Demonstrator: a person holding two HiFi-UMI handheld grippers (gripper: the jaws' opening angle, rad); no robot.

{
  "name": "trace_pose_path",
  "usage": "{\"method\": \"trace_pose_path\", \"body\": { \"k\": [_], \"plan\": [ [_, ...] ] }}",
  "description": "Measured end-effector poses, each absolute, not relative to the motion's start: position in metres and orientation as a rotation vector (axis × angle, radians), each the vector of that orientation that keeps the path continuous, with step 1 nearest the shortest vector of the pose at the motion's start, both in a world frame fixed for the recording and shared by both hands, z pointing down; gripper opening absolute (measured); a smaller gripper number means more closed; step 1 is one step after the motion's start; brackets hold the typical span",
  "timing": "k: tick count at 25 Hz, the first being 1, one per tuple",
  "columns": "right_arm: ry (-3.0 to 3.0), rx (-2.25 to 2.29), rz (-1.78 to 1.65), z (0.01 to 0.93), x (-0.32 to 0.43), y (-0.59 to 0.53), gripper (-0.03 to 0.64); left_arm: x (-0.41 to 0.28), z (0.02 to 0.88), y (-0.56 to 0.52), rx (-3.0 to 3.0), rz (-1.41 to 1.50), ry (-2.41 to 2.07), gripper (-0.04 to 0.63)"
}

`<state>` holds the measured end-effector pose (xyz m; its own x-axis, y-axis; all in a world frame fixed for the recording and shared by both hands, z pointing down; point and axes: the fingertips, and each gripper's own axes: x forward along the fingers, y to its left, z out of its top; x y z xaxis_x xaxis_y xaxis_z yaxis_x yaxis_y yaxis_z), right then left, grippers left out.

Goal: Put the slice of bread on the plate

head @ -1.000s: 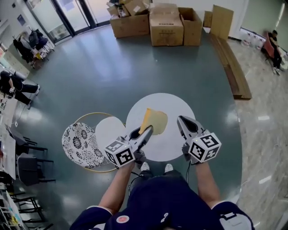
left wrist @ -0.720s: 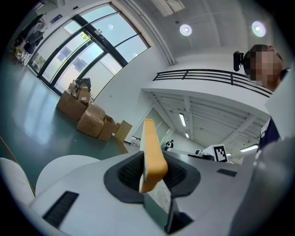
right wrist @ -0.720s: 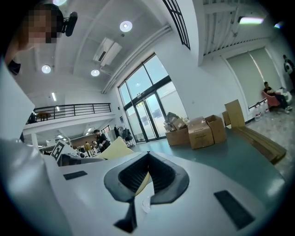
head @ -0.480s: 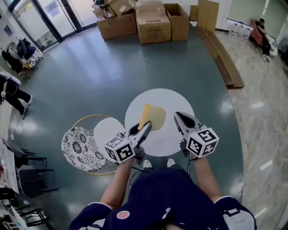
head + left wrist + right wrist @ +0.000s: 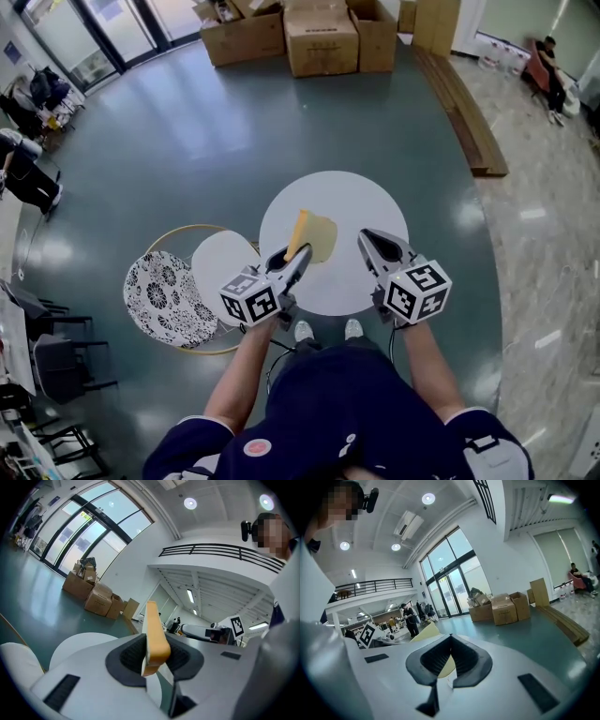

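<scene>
Left gripper (image 5: 298, 254) near level, jaws clamping bread slice (image 5: 316, 233) upright

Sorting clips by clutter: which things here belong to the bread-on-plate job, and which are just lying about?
Job: slice of bread, gripped in the jaws of the left gripper; round white table; smaller white disc beside it, possibly the plate, cannot tell.
Lying about: cardboard boxes; black-and-white patterned disc; long wooden boards.
</scene>
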<state>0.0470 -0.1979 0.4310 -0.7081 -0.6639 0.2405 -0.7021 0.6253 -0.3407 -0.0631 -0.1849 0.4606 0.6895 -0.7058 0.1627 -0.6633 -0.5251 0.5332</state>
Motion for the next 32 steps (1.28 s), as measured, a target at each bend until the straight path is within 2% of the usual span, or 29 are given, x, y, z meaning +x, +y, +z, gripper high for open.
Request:
{"method": "trace_pose_path", "body": {
  "k": [19, 32],
  "plan": [
    [-2.503, 1.046, 0.738, 0.537, 0.008, -0.219, 0.007, -0.095, 0.61, -0.233, 2.123, -0.015, -1.005, 0.091],
    [-2.401, 1.046, 0.793, 0.571, 0.008, -0.22, 0.008, -0.098, 0.664, -0.256, 2.041, -0.033, -0.979, 0.091]
  ]
}}
